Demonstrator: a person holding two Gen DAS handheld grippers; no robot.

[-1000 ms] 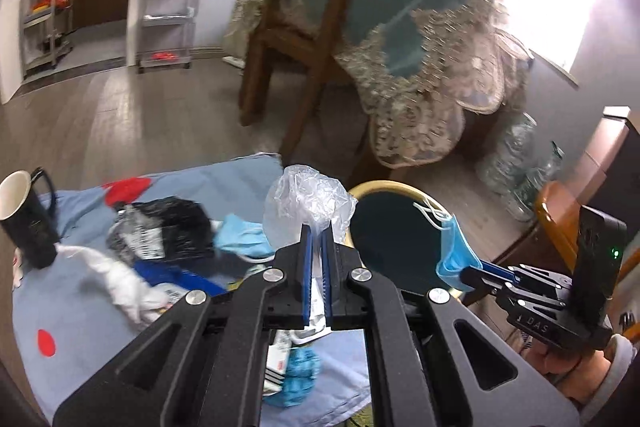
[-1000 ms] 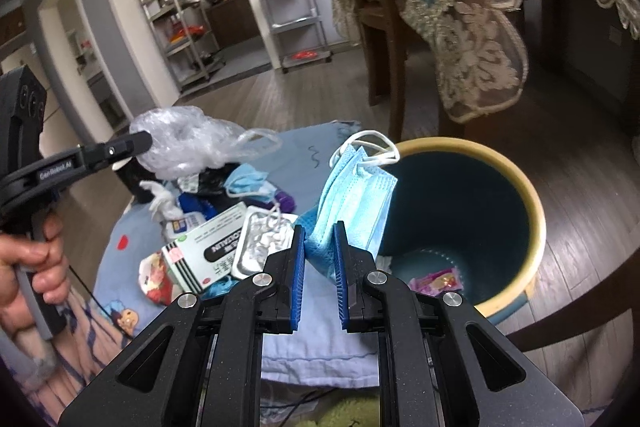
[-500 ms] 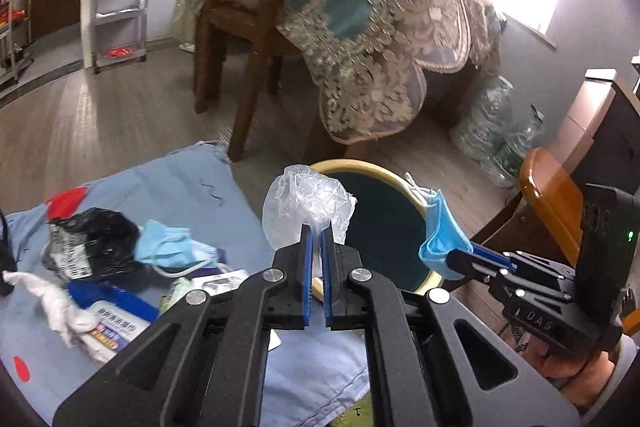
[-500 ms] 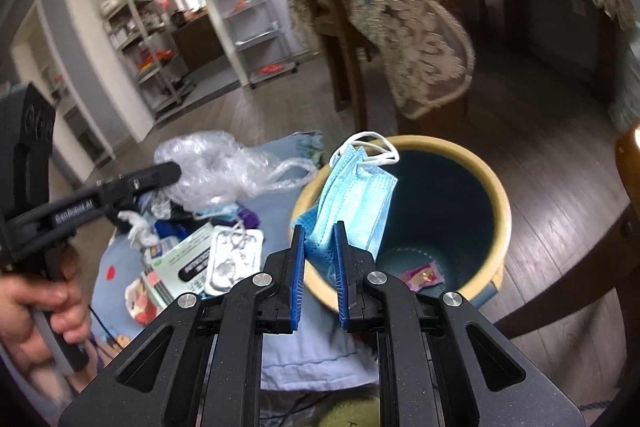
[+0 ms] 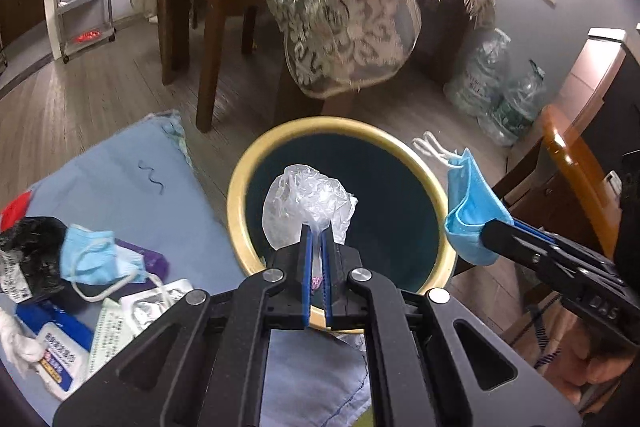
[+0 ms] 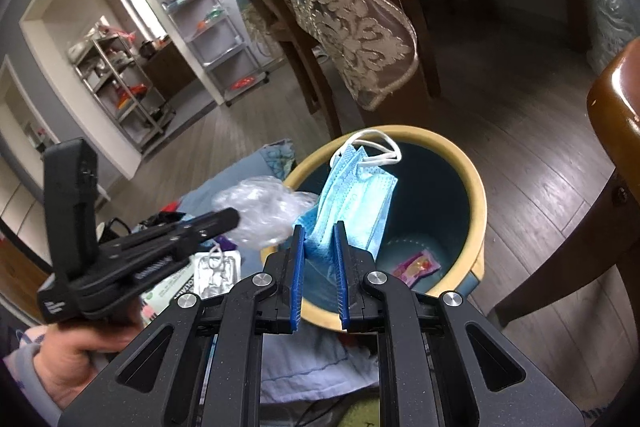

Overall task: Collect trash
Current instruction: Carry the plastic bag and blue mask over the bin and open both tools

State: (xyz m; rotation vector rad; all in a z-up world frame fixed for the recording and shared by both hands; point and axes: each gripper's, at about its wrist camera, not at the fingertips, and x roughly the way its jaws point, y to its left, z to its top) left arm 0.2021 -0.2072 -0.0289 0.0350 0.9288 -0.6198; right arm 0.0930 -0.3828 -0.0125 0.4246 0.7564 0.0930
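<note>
My left gripper [image 5: 316, 231] is shut on a crumpled clear plastic bag [image 5: 308, 203] and holds it over the mouth of the yellow-rimmed dark bin [image 5: 240, 195]. My right gripper [image 6: 319, 227] holds a blue face mask [image 6: 352, 195] between its pads over the same bin [image 6: 478, 187]; its jaws stand a little apart, the mask still between them. From the left wrist view the mask [image 5: 470, 207] hangs at the bin's right rim. A pink wrapper [image 6: 416, 265] lies at the bin's bottom.
A blue cloth [image 5: 112, 171] left of the bin carries another blue mask [image 5: 96, 259], a black bag [image 5: 28, 251], a blister pack [image 5: 152, 307] and packets. A wooden chair [image 5: 212, 7] and a lace-draped table [image 5: 352, 7] stand behind. A wooden chair edge [image 6: 616, 107] is at right.
Both grippers have moved from beside the cloth to over the bin, carrying the plastic bag and the mask. The right gripper's jaws have widened a little.
</note>
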